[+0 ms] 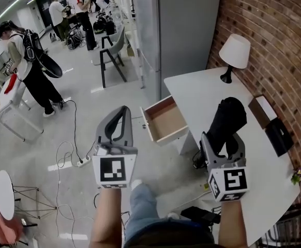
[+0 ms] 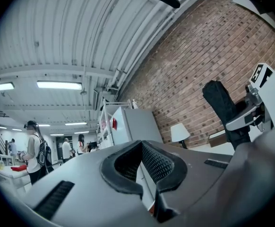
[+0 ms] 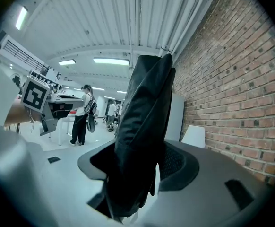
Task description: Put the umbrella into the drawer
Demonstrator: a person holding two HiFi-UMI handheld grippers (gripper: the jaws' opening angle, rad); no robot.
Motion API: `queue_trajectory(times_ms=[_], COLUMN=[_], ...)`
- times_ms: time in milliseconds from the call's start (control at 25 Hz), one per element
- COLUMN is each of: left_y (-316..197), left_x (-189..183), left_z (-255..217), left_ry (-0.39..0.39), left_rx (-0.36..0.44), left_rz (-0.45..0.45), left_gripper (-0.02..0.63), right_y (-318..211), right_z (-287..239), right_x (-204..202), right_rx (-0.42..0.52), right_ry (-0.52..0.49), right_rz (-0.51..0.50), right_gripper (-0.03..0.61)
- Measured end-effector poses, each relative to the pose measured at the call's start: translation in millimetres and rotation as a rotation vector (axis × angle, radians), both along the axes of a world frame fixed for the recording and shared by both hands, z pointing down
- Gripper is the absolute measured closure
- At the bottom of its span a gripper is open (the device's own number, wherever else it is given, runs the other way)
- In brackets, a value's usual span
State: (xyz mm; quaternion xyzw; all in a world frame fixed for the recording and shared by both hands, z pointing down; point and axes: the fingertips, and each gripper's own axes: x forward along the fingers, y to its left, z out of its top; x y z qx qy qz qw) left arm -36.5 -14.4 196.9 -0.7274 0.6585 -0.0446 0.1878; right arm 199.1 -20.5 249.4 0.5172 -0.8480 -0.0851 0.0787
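Slippage threatens: right gripper (image 1: 224,137) clamps the black folded umbrella (image 1: 228,115) near its lower end (most of it stands above the jaws), over the white desk (image 1: 192,87) and short of the open drawer (image 1: 163,119). The left gripper (image 1: 124,110) is closed and empty.

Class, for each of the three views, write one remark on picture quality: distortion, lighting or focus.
Head view: wide lens bows the brick wall; lighting even. Left gripper view: black circular corners, ceiling light strips blown out white. Right gripper view: the close umbrella reads as a dark, soft mass; bluish cast.
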Motion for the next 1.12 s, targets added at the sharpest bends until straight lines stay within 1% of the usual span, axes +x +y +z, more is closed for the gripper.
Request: queue_trajectory(times_ms=[240,440,600,680,840,1120], left_y=[-57,-102,-140,-157,-188,-226], left_x=[-44,-88,-121,-131,-146,-161], left_z=[6,14,21,26,32,57], left_ry=[-0.039,-0.017,-0.009,-0.011,0.024,0.048], left_rx=[-0.028,-0.043,-0.071,-0.086,-0.086,-0.136], left_rz=[0.068,0.119,0.168,0.199,0.248,0.296], left_gripper=[0.611,0.612,0.612,0.612,0.612,0.612], right_y=[-40,-70,-95,-107,-127,-155], right_z=[6,16,21,24,30,44], right_x=[-50,-103,-141,-156,-180,-201], right_rx=[-0.031,-0.065,-0.088,-0.097,-0.121,-0.147], right_ry=[0.024,0.043,0.046,0.047,0.054,0.077], right_rz=[0.038,0.063,0.11,0.133,0.171,0.218], right_gripper=[0.33,0.33,0.33,0.33,0.33,0.33])
